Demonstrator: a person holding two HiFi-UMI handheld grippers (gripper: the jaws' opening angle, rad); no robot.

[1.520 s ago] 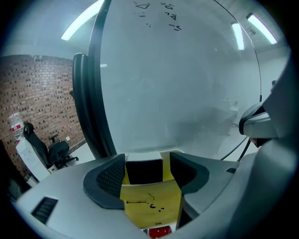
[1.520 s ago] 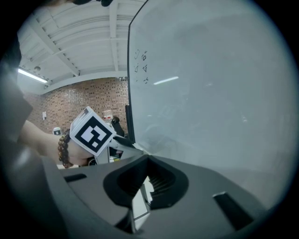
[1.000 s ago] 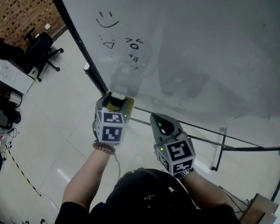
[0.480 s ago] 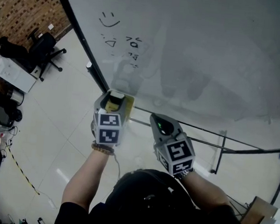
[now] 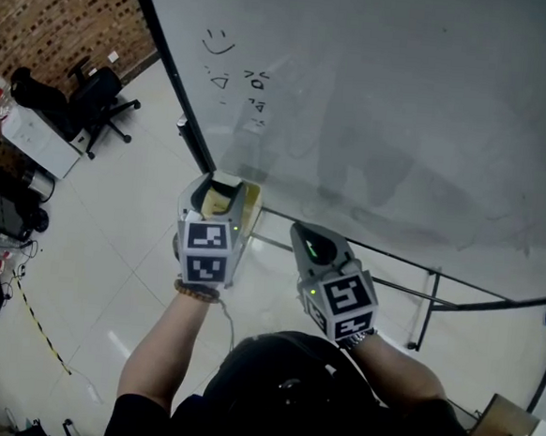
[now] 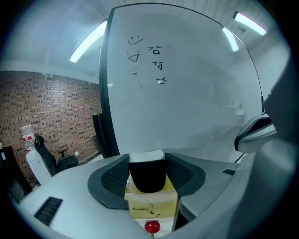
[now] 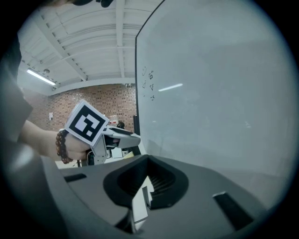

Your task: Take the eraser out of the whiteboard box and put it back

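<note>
at the lower left corner of the whiteboard (image 5: 405, 100), the left tool (image 6: 146, 161) has its jaws set fairly wide around the eraser (image 6: 146, 176), a black block with a white top. the ribbed pads sit against its two sides, so it reads as a grip. those jaws have just been closing a little, with the eraser between them. just under the jaws is the yellow whiteboard box (image 6: 152, 205). its pale front wall is scribbled with pen marks and has a small red round thing (image 6: 149, 227) at its foot. the eraser's lower end looks to be down inside the box's mouth, with yellow showing on both sides of it. whether it rests on the bottom of the box or hangs free i cannot tell.

the right tool (image 5: 311, 239) is held just to the right of the left one, apart from the box. its jaws are pressed together, with none of the task's things between them.

as i judge it, the task is in its first half. the eraser has been taken hold of, but the taking out is not finished, since the block has not cleared the box. left to do: draw it up and fully out, lower it back through the same opening, let go, and pull the tool away. the right tool seems to have no part at this point.
</note>
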